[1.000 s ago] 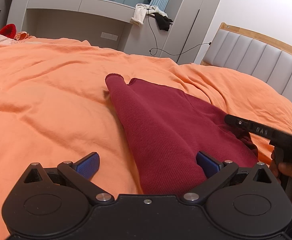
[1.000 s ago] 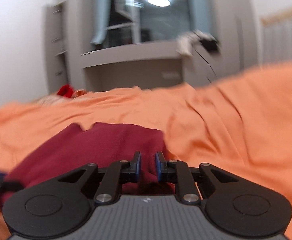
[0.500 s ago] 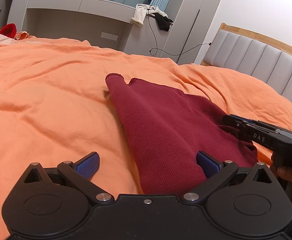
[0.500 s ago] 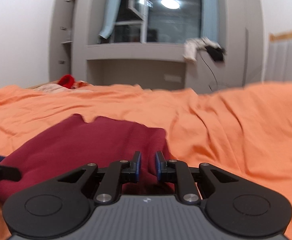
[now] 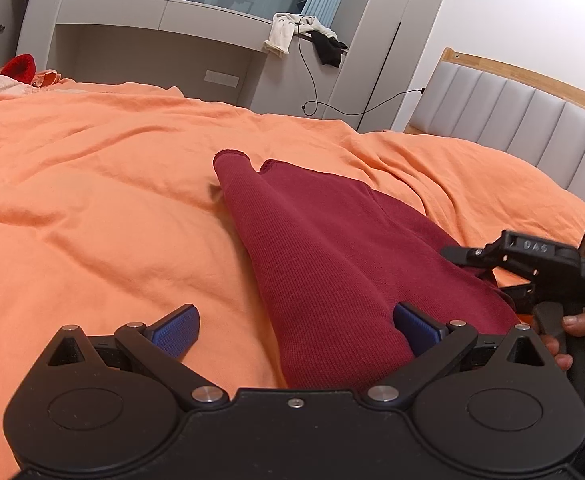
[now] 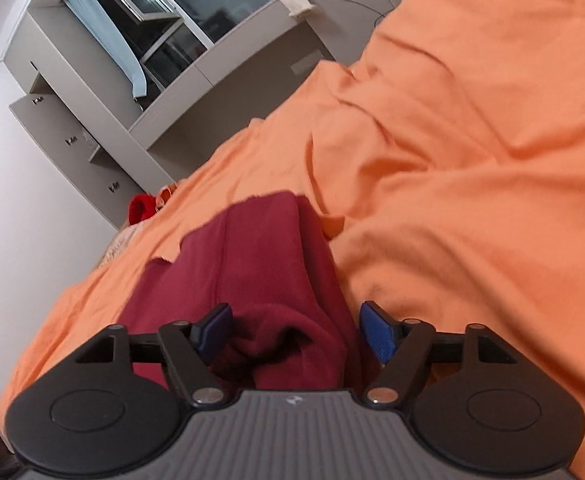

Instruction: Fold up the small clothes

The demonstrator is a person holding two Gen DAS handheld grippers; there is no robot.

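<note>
We see a dark red knit garment (image 5: 332, 264) lying folded lengthwise on the orange bed cover (image 5: 92, 208), its narrow end pointing toward the grey cabinet wall (image 5: 152, 52). Our left gripper (image 5: 296, 326) hangs low over the near end of the garment with its jaws spread wide: one blue pad (image 5: 176, 330) sits over bare cover, the other is at the garment's right edge. Our right gripper (image 6: 292, 330) is tilted, and its jaws have just been opening; they now stand apart with a bunched fold of the garment between them, the pads not pressing it. A hand (image 5: 584, 340) holds that gripper's handle beside the garment. A padded headboard (image 5: 512, 116) stands behind.
</note>
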